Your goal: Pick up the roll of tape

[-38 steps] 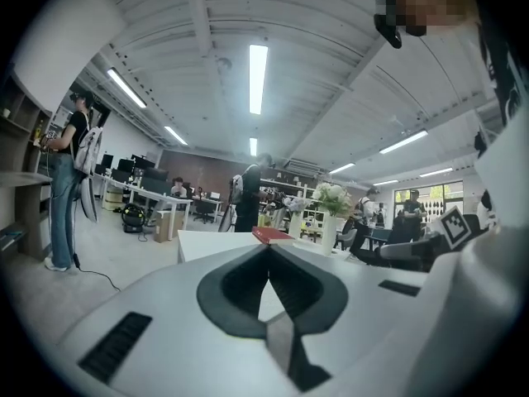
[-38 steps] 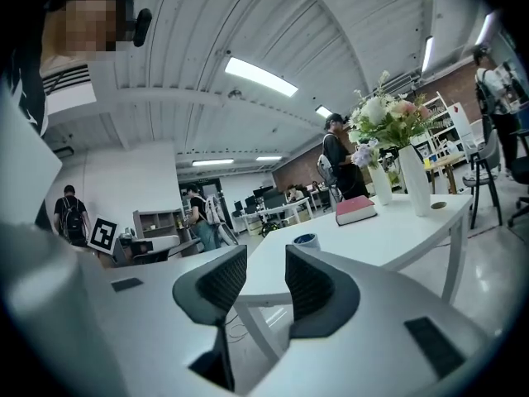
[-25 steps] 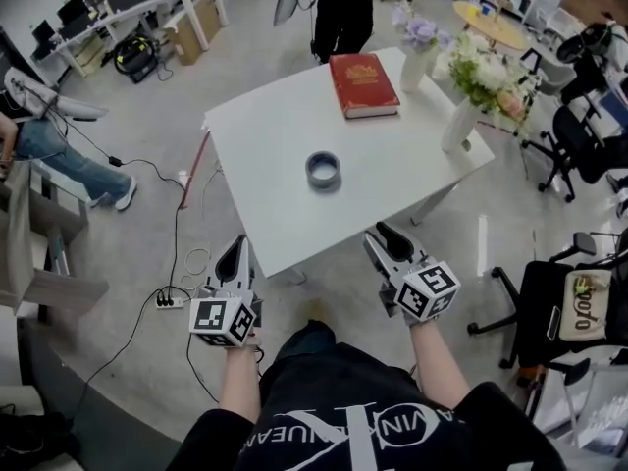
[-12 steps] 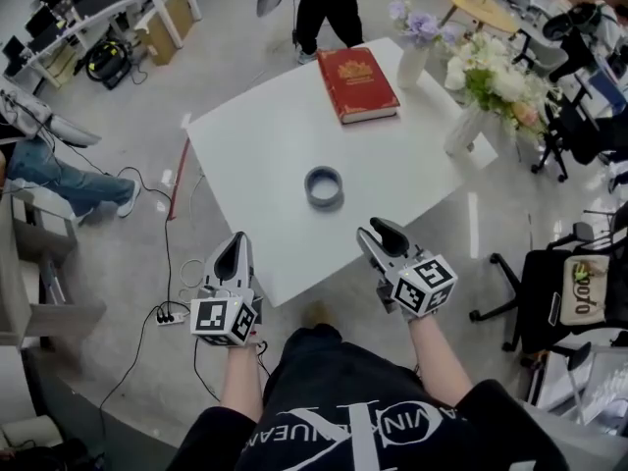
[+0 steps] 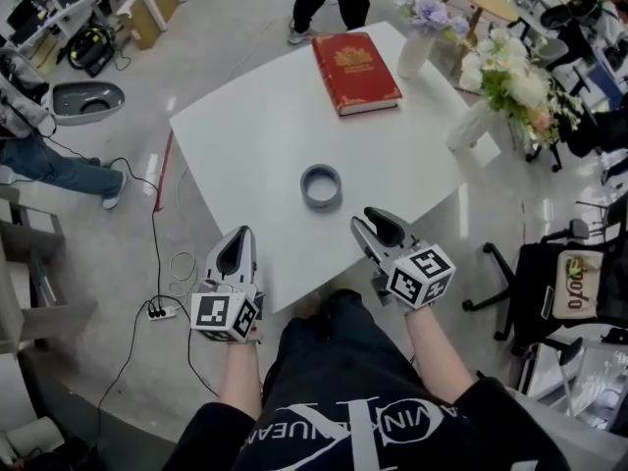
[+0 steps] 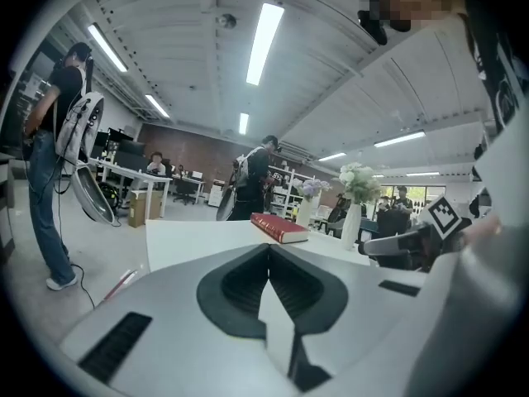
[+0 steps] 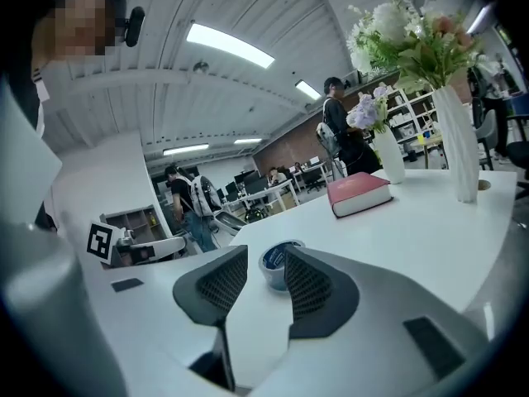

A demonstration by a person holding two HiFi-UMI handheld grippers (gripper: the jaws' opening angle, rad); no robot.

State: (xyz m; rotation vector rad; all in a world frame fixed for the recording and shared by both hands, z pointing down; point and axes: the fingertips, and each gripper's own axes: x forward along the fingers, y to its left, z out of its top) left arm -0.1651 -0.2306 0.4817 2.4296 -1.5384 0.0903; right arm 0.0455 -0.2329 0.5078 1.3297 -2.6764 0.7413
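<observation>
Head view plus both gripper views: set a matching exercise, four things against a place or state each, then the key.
1 roll of tape
2 red book
3 left gripper
4 right gripper

A jaws apart
B jaws together
C far edge of the table
D lying flat, mid-table

Pairs: 1-D, 2-C, 3-B, 4-A

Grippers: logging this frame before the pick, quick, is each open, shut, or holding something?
Left gripper: shut, empty.
Right gripper: open, empty; the tape lies ahead of it, not gripped.
</observation>
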